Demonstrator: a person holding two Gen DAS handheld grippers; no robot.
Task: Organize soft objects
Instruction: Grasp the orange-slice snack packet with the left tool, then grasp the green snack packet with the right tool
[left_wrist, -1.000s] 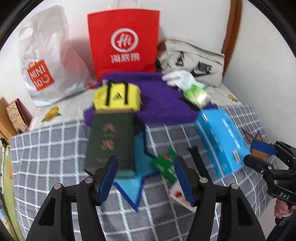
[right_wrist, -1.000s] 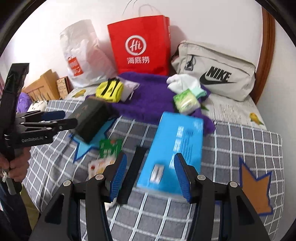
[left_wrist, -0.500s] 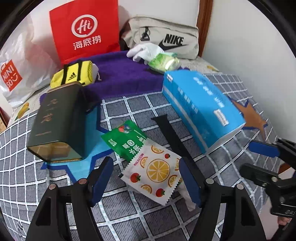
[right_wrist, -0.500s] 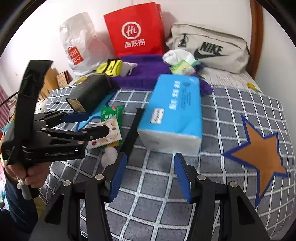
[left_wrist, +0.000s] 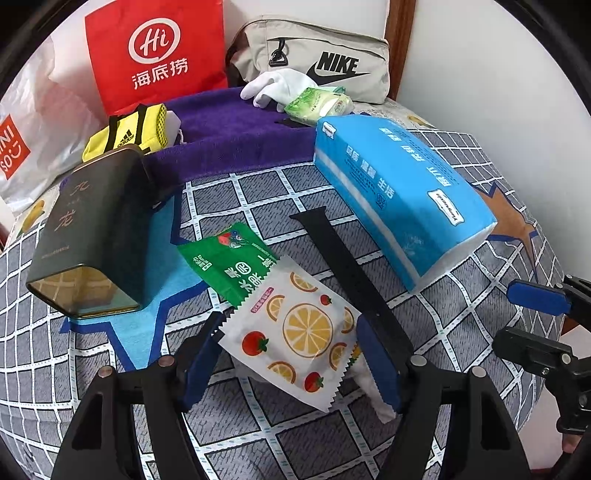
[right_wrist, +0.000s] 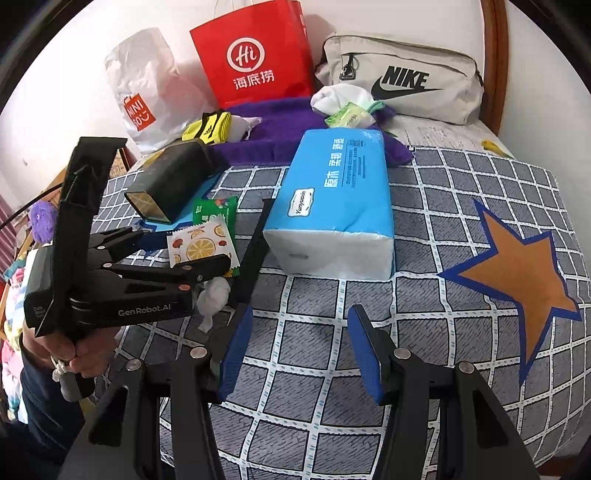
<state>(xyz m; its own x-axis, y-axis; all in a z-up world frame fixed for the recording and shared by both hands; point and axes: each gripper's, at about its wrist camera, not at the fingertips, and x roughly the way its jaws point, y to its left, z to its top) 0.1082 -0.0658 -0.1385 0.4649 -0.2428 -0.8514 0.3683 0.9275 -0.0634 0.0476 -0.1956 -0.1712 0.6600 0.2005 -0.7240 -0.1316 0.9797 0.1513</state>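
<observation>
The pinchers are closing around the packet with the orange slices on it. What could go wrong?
The left gripper is closing around the fruit-print packet, which overlaps the green packet; lifting it might drag the green one along. A white crumpled wrapper lies right by the near finger and could get pinched too. The black strap runs close beside that finger, so the gripper may snag it.
</observation>
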